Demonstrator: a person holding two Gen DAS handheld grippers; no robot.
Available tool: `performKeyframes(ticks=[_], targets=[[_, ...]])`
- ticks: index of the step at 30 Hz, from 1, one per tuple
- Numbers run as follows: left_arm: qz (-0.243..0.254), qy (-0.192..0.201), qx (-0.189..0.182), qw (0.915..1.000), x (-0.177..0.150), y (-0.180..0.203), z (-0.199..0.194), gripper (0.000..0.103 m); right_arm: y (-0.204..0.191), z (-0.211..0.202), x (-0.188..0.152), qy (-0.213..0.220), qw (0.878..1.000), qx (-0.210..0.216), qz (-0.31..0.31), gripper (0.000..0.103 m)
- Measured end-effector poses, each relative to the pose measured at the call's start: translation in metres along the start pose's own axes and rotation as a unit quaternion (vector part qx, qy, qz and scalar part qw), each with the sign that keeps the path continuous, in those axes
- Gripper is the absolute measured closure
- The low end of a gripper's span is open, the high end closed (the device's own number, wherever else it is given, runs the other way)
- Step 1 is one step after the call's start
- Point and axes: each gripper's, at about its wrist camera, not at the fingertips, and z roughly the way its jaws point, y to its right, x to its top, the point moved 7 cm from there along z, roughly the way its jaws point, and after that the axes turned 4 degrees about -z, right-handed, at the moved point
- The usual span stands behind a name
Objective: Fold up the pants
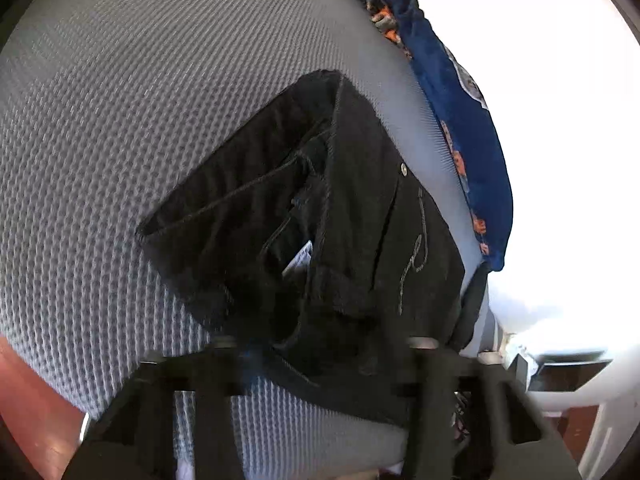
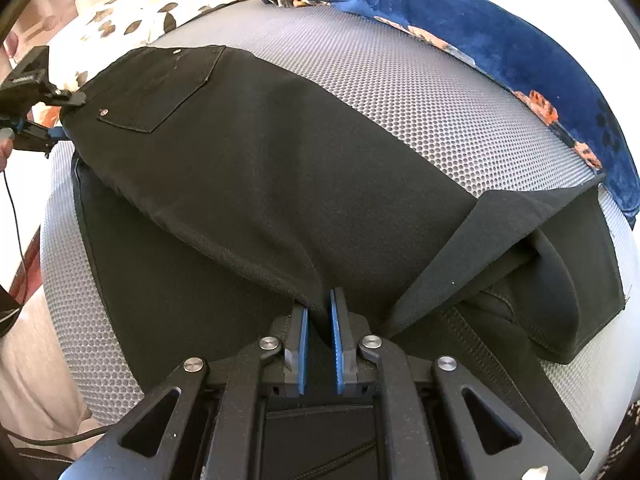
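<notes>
Black pants [image 2: 256, 152] lie folded lengthwise on a grey mesh bed cover [image 2: 400, 92], back pocket up, with one leg end doubled back at the right [image 2: 560, 280]. My right gripper [image 2: 320, 304] is shut on a raised fold of the fabric near the crotch; cloth shows between its blue pads [image 2: 304, 344]. At the far left my left gripper [image 2: 66, 116] holds the waist end. In the left wrist view the waistband [image 1: 328, 200] with its white label fills the gap between the blurred fingers of the left gripper [image 1: 324, 344], which looks shut on it.
A blue blanket with orange flowers [image 2: 500, 40] runs along the far edge of the bed cover [image 1: 120, 120], also as the blue blanket [image 1: 460, 140]. A leaf-print pillow [image 2: 152, 4] lies at the back left. A black cable [image 2: 16, 220] hangs at the left. Red-brown wood [image 1: 36, 420] borders the bed.
</notes>
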Motion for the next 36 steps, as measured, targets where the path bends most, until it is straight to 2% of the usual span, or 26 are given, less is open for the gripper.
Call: performKeyframes(ticks=[2, 4, 6, 10, 13, 16, 19, 21, 23, 25, 28, 30, 33, 36], targets=[[0.011, -0.007, 0.006, 0.9999, 0.005, 0.008, 0.003, 0.081, 0.001, -0.002, 0.000, 0.002, 1.000, 0.002, 0.006, 0.093], [0.026, -0.005, 0.005, 0.9996, 0.015, 0.021, 0.002, 0.083, 0.001, -0.007, 0.000, 0.007, 1.000, 0.001, 0.011, 0.093], [0.074, 0.003, 0.007, 0.9972, 0.025, 0.043, -0.004, 0.083, 0.000, -0.016, 0.001, 0.017, 1.000, 0.003, 0.025, 0.093], [0.172, 0.019, 0.005, 0.9849, 0.044, 0.084, -0.018, 0.083, -0.013, -0.028, 0.001, 0.027, 0.999, 0.011, 0.036, 0.093], [0.220, 0.003, 0.035, 0.9750, 0.049, 0.071, -0.011, 0.083, -0.029, -0.034, -0.003, 0.027, 0.999, 0.020, 0.031, 0.093], [0.229, -0.022, 0.067, 0.9709, 0.051, 0.044, -0.001, 0.083, -0.045, -0.031, -0.011, 0.018, 0.999, 0.035, 0.029, 0.093], [0.213, -0.048, 0.090, 0.9716, 0.041, 0.011, 0.009, 0.083, -0.058, -0.021, -0.021, -0.001, 0.999, 0.042, 0.017, 0.093], [0.204, -0.059, 0.093, 0.9729, 0.035, -0.002, 0.012, 0.083, -0.064, -0.015, -0.026, -0.010, 0.999, 0.040, 0.009, 0.093], [0.205, -0.054, 0.085, 0.9736, 0.033, -0.004, 0.012, 0.083, -0.065, -0.015, -0.028, -0.013, 0.999, 0.042, 0.012, 0.093], [0.222, -0.051, 0.092, 0.9694, 0.032, -0.005, 0.011, 0.082, -0.066, -0.018, -0.029, -0.012, 0.998, 0.050, 0.023, 0.093], [0.270, -0.036, 0.124, 0.9543, 0.029, -0.002, 0.016, 0.076, -0.068, -0.010, -0.032, -0.018, 0.998, 0.050, 0.022, 0.093], [0.283, -0.022, 0.131, 0.9499, 0.027, -0.001, 0.012, 0.075, -0.068, -0.008, -0.031, -0.013, 0.998, 0.051, 0.030, 0.093], [0.293, -0.002, 0.144, 0.9451, 0.022, -0.002, 0.007, 0.066, -0.068, -0.009, -0.031, -0.010, 0.998, 0.051, 0.038, 0.092], [0.291, 0.008, 0.152, 0.9446, 0.012, -0.005, -0.002, 0.057, -0.070, -0.009, -0.031, -0.008, 0.998, 0.045, 0.030, 0.088]])
